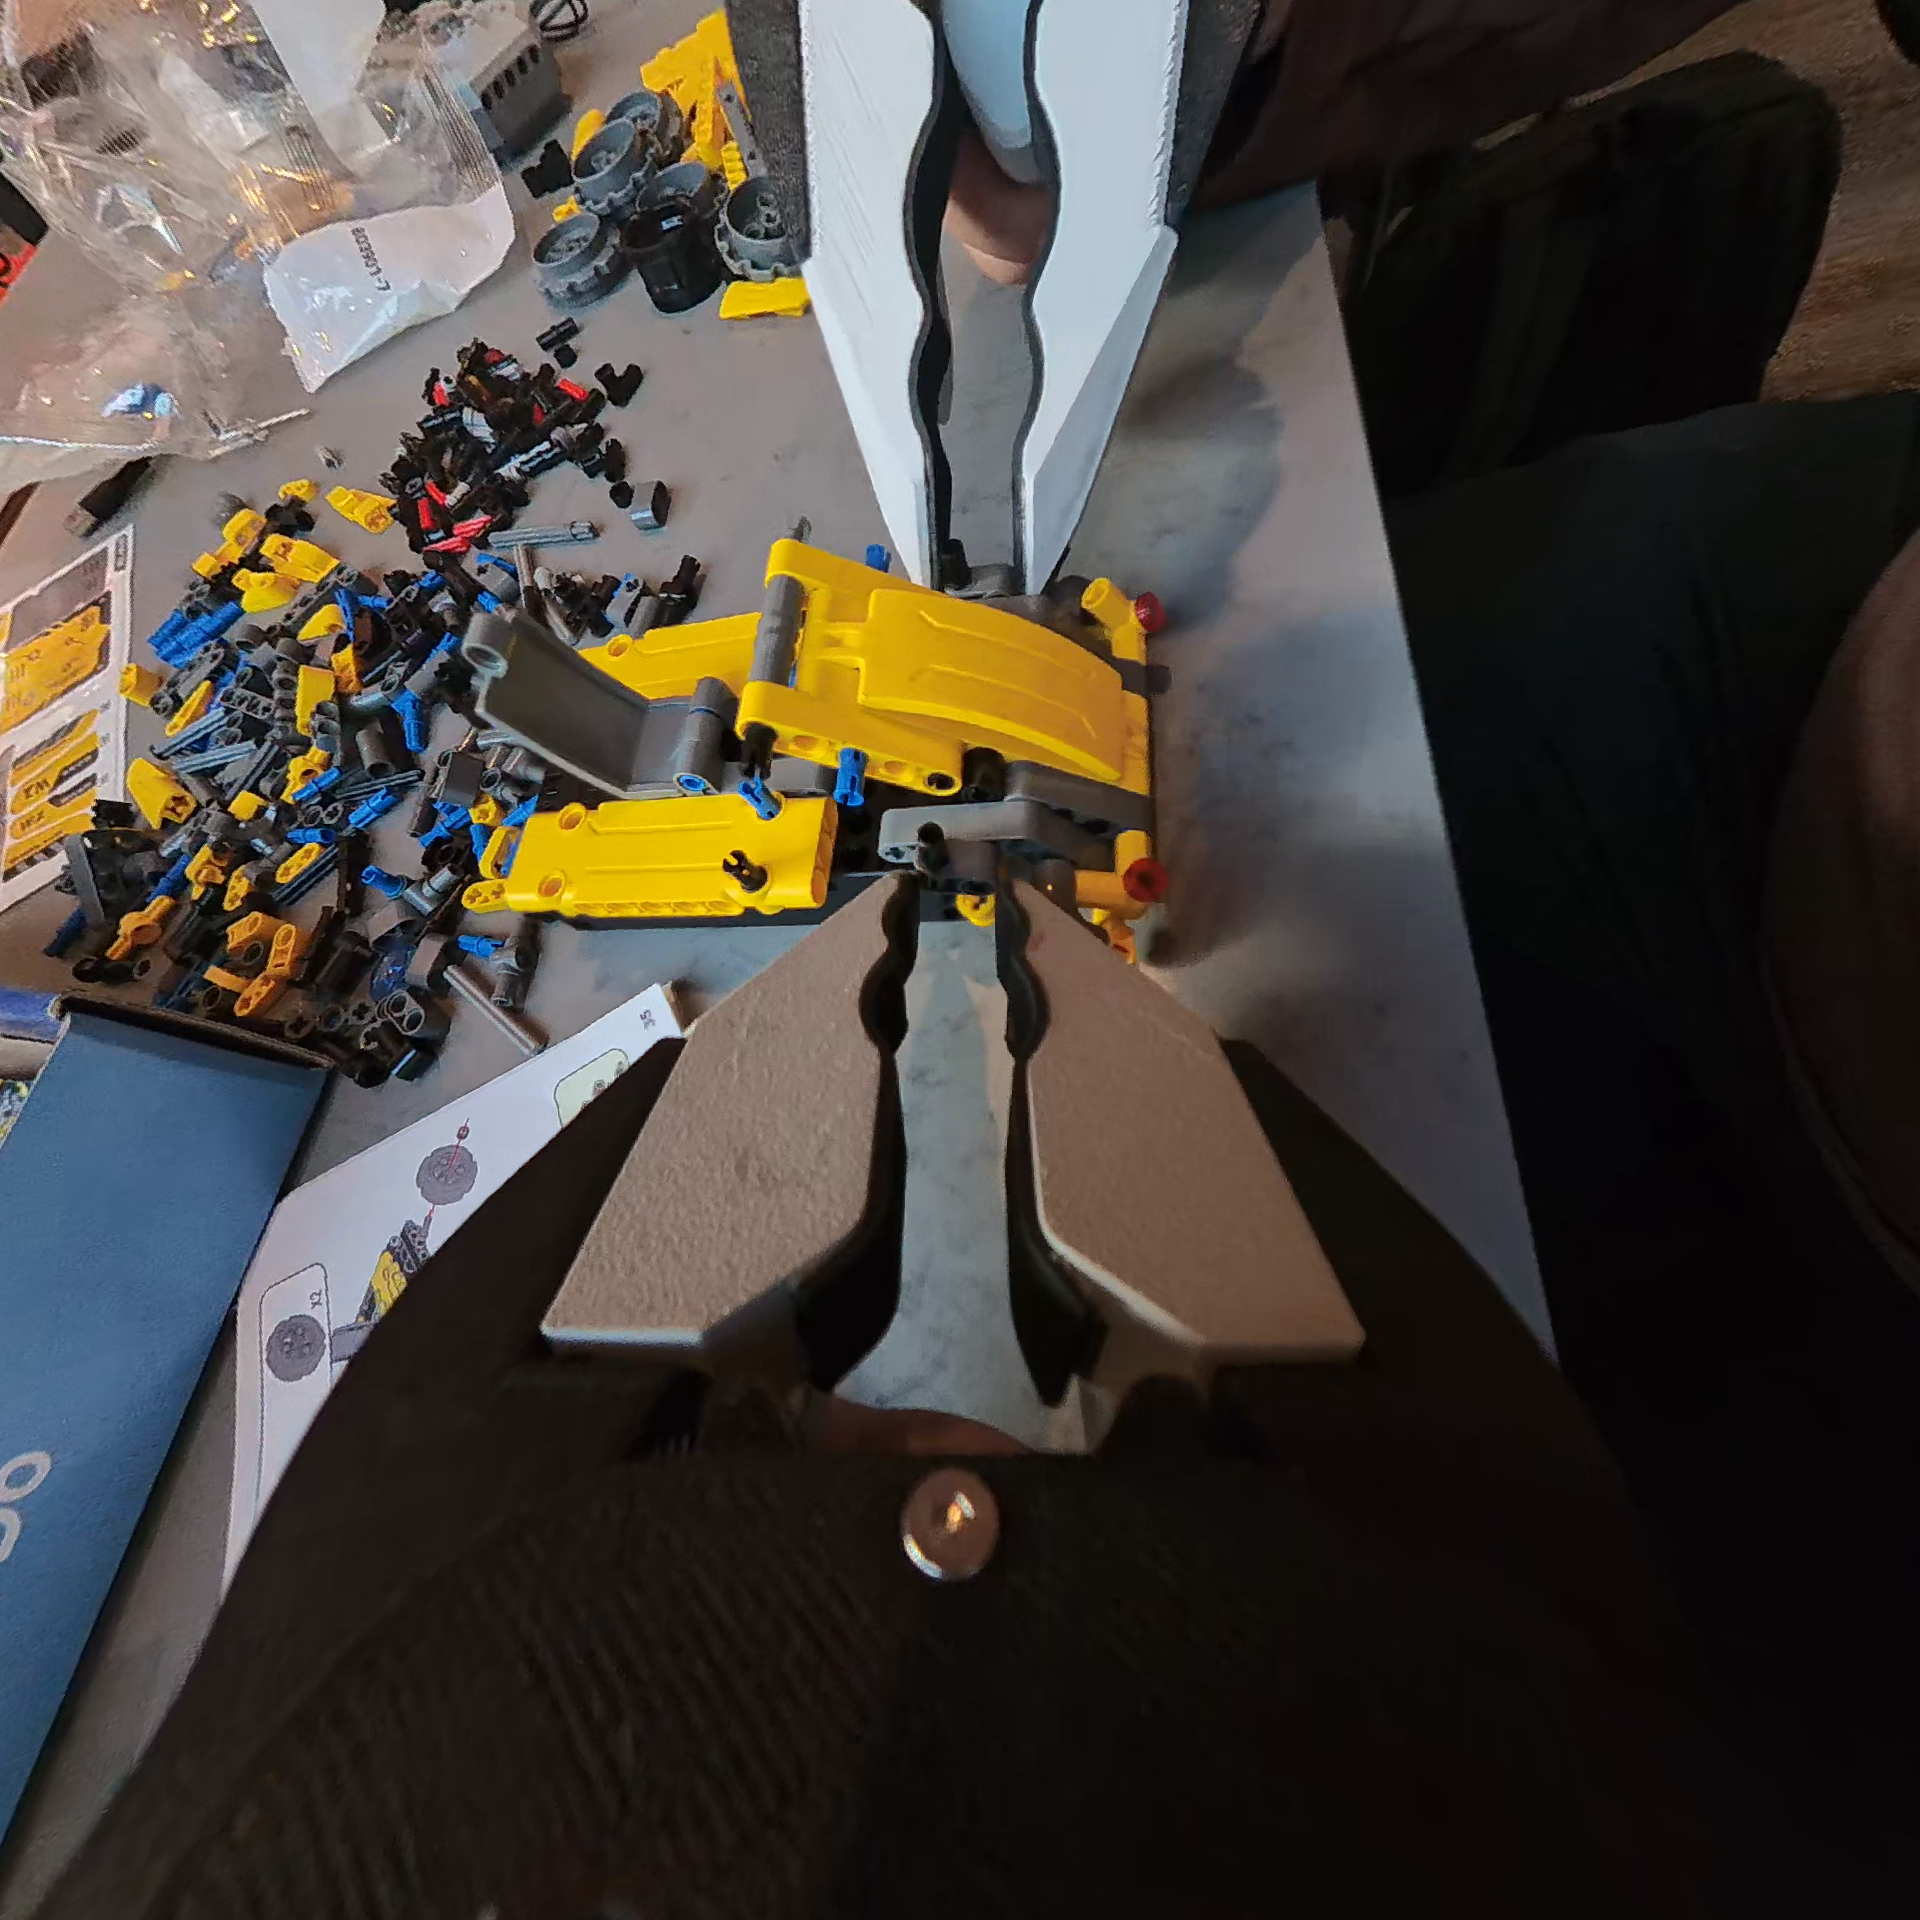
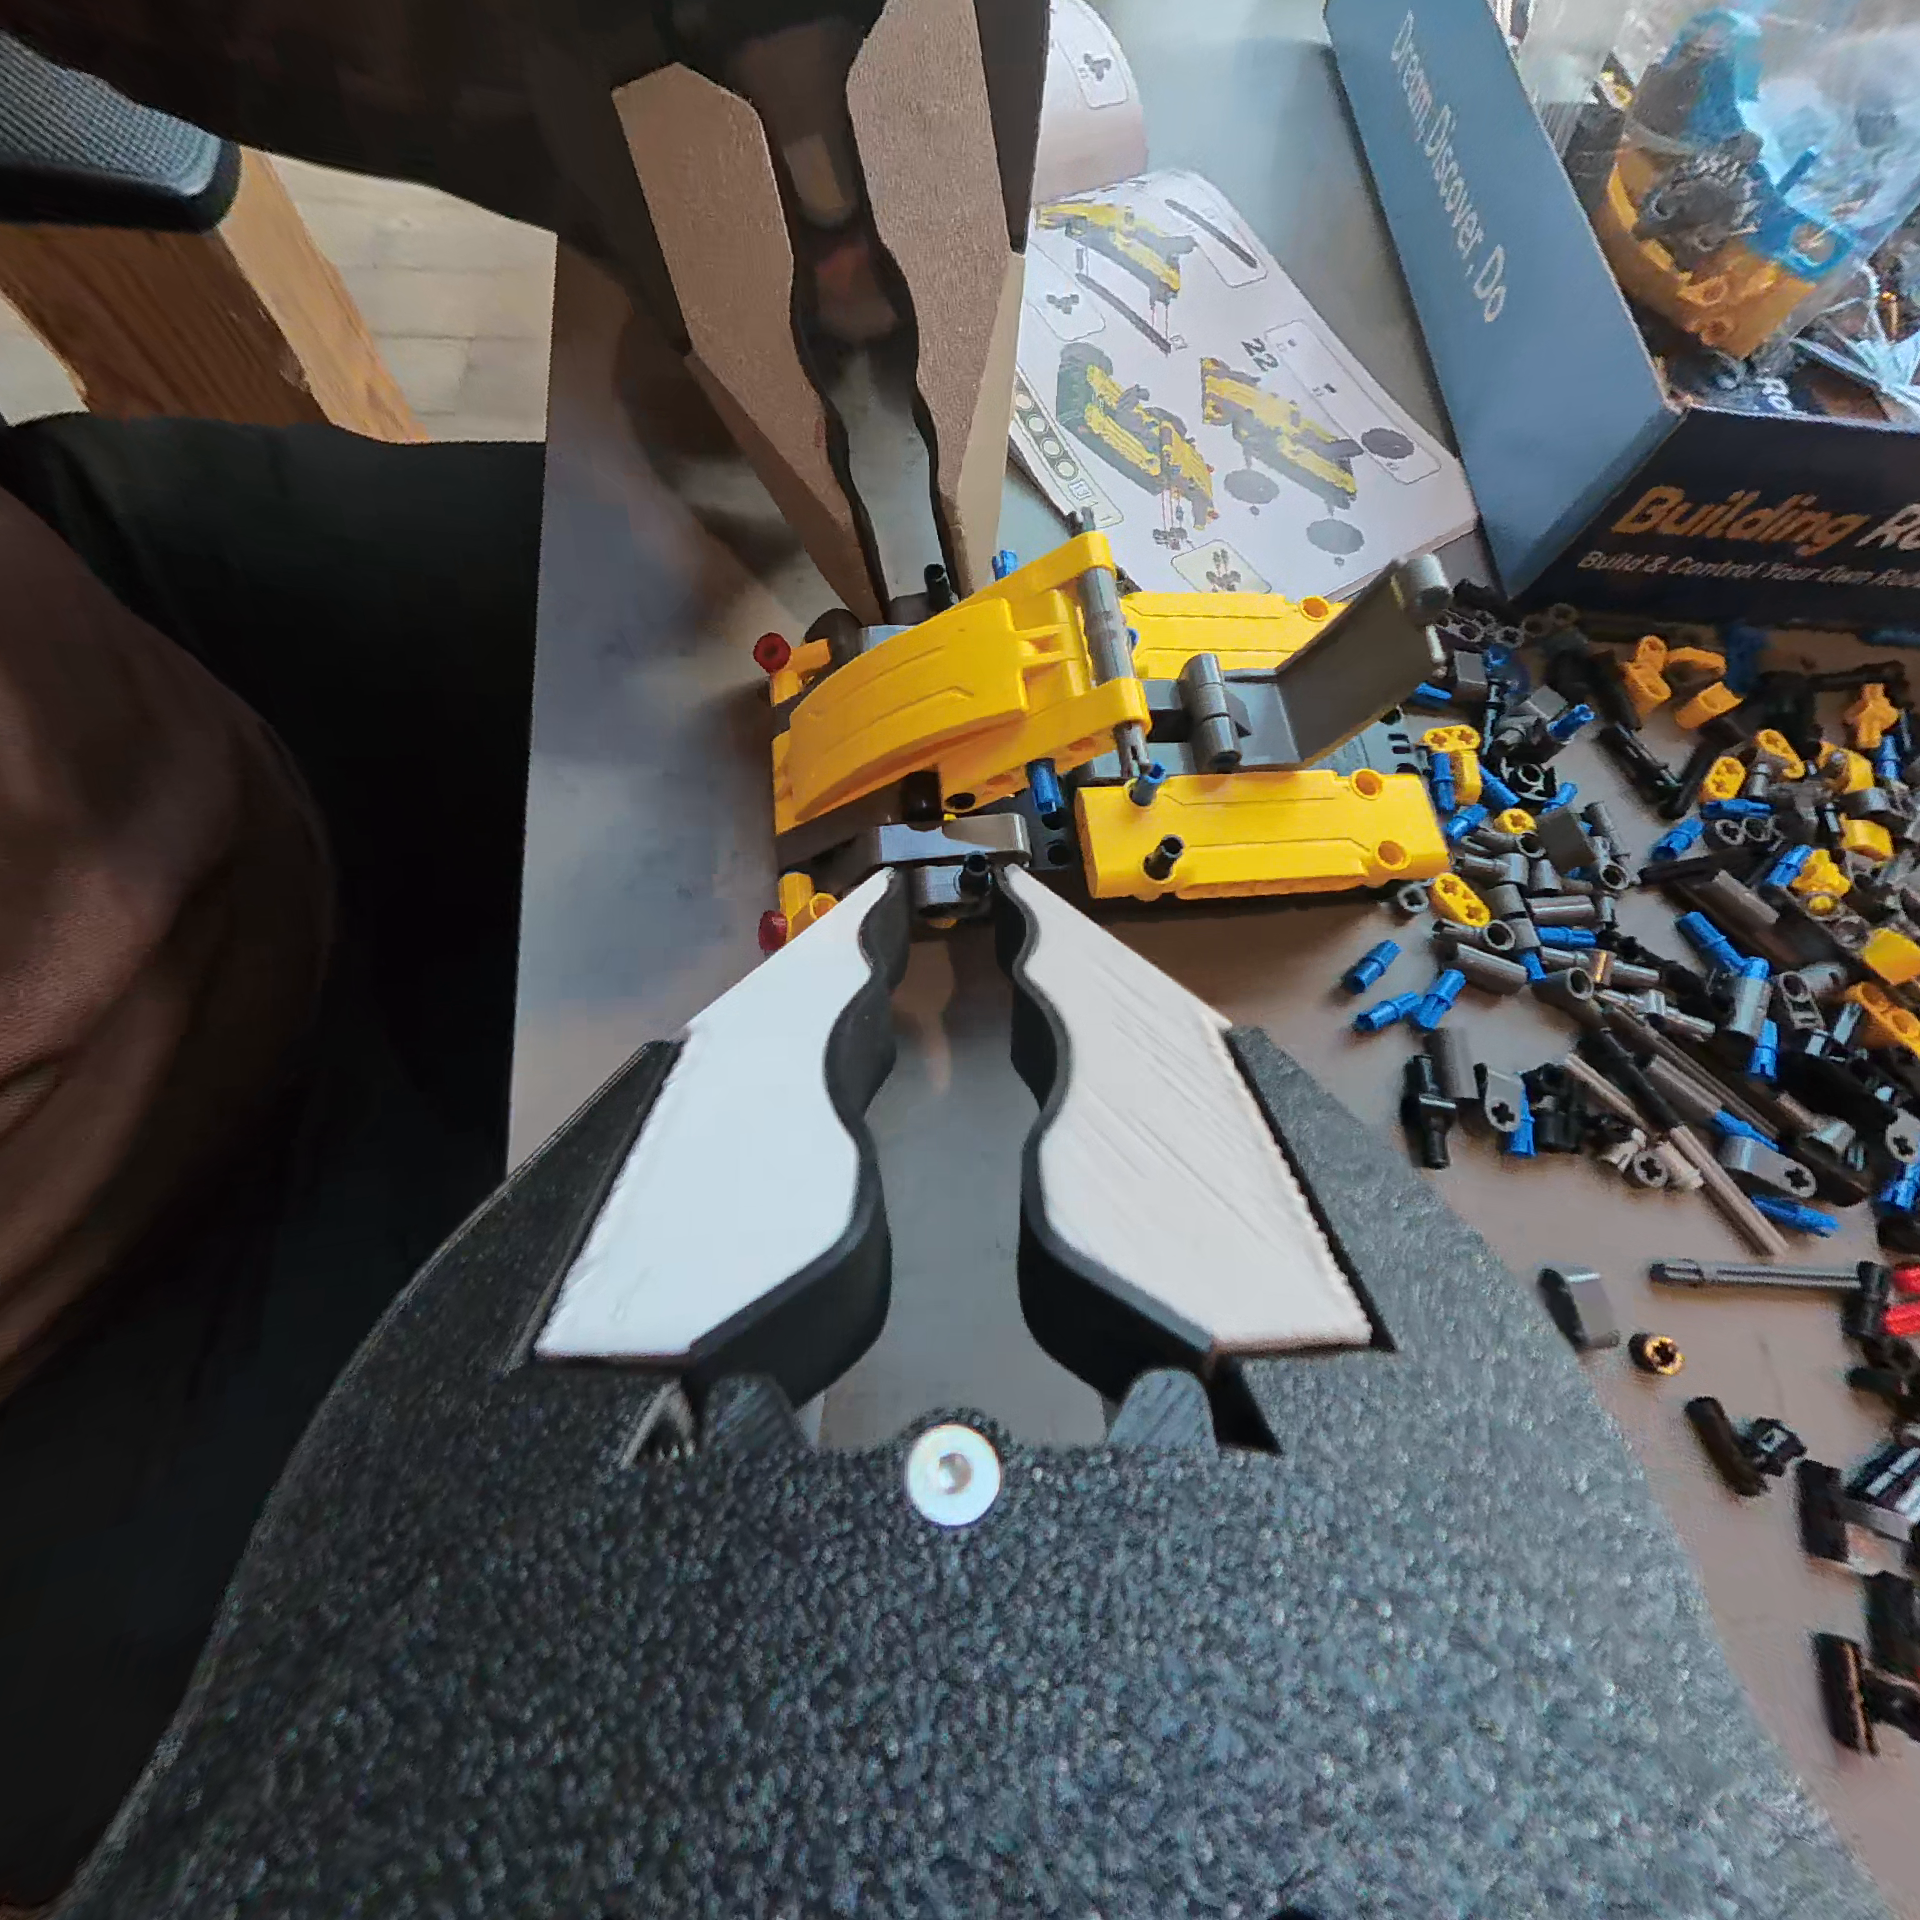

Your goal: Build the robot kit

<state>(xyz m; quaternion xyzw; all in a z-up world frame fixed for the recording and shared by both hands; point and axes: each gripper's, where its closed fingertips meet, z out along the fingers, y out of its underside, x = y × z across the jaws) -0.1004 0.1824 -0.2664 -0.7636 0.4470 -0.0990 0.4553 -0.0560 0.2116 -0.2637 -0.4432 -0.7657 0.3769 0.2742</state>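
A partly built yellow and grey brick vehicle lies on the grey table near its edge. It also shows in the right wrist view. My left gripper, with tan fingers, is closed on a small grey and black part at the model's near side. My right gripper, with white fingers, is closed on a grey part with a black pin on the opposite side. Each gripper shows in the other view, reaching in from the top: the right and the left. A grey flap sticks up from the model.
A pile of loose black, blue, yellow and grey pieces lies beside the model, also seen in the right wrist view. An instruction booklet, a blue box, plastic bags and grey wheels lie around. The table edge runs beside a person's dark-clothed lap. One gripper's finger ends stand about 6 cm off the other's. Both grippers' tips are roughly 8 cm from the grey flap. My right wrist view looks at it from another angle.
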